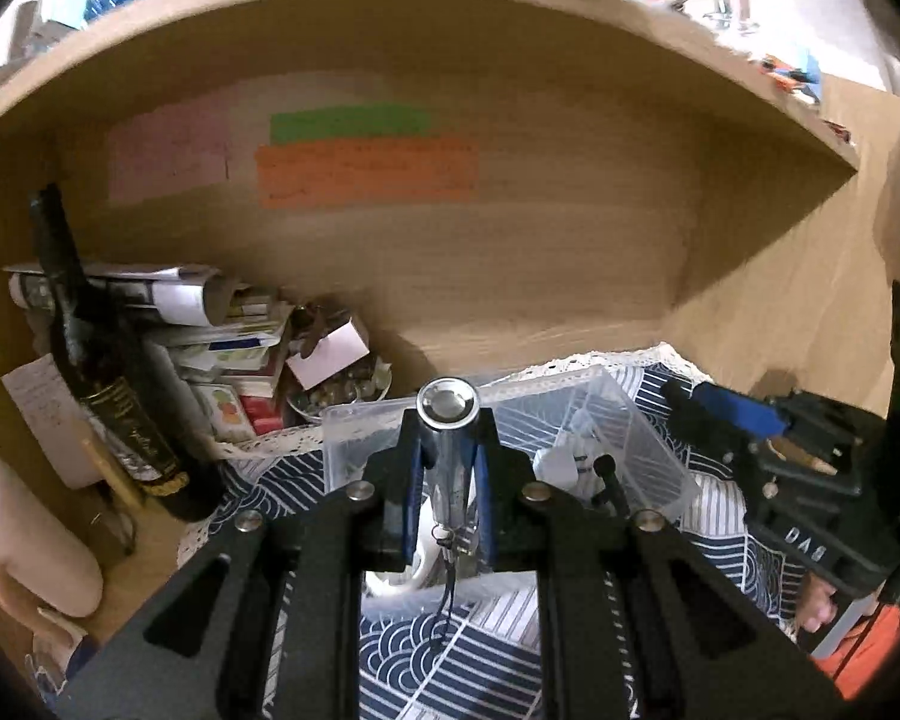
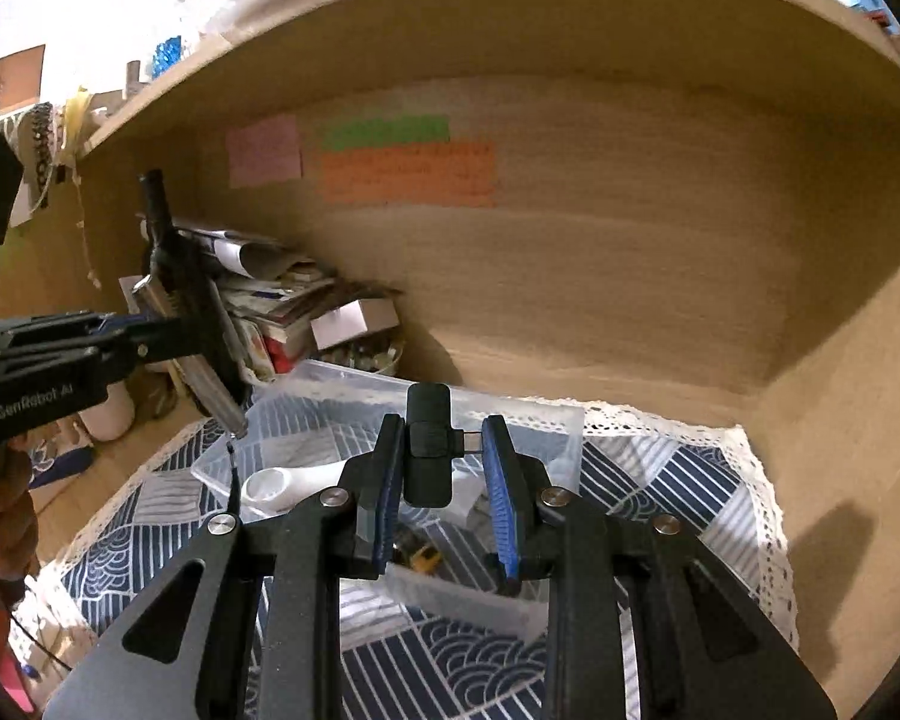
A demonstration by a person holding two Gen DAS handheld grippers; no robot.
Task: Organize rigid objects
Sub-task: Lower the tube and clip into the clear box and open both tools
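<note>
Left claw [image 1: 447, 468] labelled "GenRobot AI" grips silver cylinder [image 1: 448, 450]; right claw [image 2: 447, 480] grips black adapter [image 2: 429, 444].

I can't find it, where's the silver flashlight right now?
The silver flashlight is clamped in the left gripper, held above the clear plastic bin on the patterned cloth.

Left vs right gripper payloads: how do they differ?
The left gripper clamps a shiny metal cylinder with a dangling black cord; the right gripper clamps a matte black dongle with a side plug. The cylinder is round, the dongle flat and boxy. Both are held above the clear plastic bin.
</note>
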